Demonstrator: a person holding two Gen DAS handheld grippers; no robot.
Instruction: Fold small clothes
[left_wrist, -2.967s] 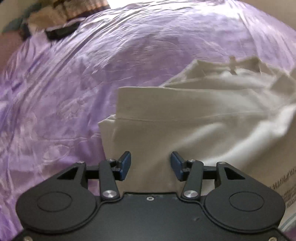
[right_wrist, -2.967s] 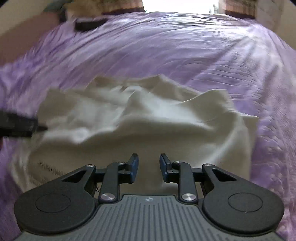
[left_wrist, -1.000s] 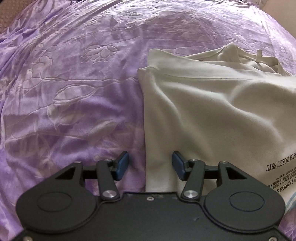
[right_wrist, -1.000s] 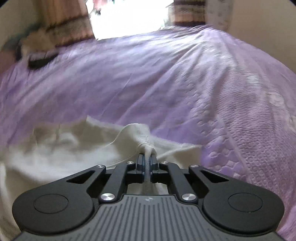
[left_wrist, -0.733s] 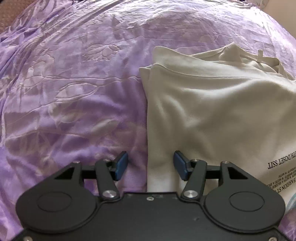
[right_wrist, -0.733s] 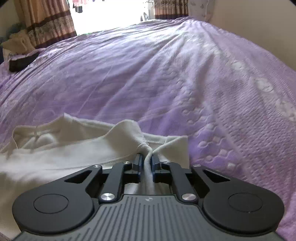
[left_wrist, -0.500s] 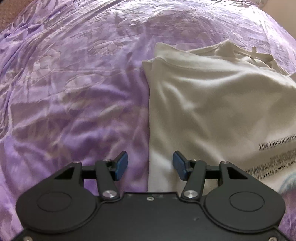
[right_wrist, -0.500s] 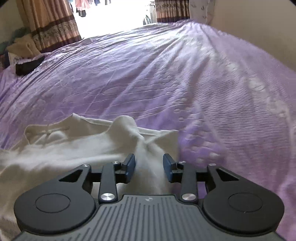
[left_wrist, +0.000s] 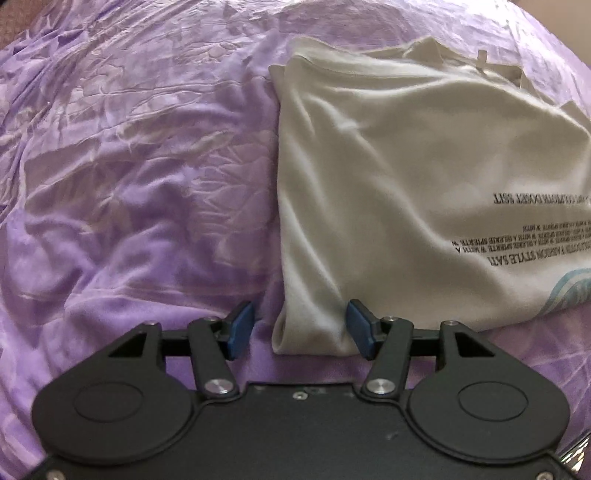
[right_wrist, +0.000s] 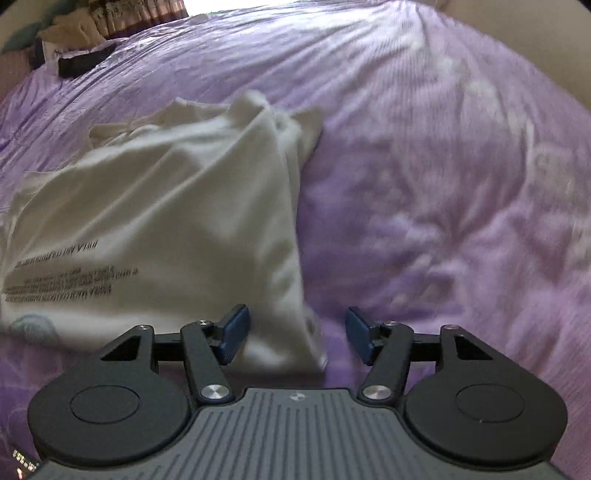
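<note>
Purple bedspread (left_wrist: 129, 184), crumpled and embossed, fills the left wrist view from edge to edge. Cream shirt (left_wrist: 406, 166) lies on it in the right half of the frame, already folded lengthwise, printed lettering upside down toward the right edge, neckline and tag bunched at upper right. Left gripper (left_wrist: 300, 330) hangs at bottom centre, fingers (left_wrist: 242, 325) spread wide and gripping nothing, with the shirt's near lower-left corner lying between them but no pad pressing on it. Judged soft, light and limp: likely to sag and drag rather than keep shape, so best pinched through both layers at a hem corner, low against the bed. Loose bedspread wrinkles just left of the corner could be caught along with the cloth. Over to the right wrist view: same purple bedspread (right_wrist: 443, 166), blurred on the right; folded shirt (right_wrist: 166, 203) in the left half, sleeve and collar heaped toward upper centre. Right gripper (right_wrist: 295, 334) at bottom centre, jaws opening, fingers (right_wrist: 234, 332) clear of the fabric although the shirt's near right corner sits between them. Matching hem corner looks like the sensible hold here. Far upper left: a dark object (right_wrist: 86, 61) and a pile of cloth near a curtain, well apart from the shirt; nothing else seen in the way.
</note>
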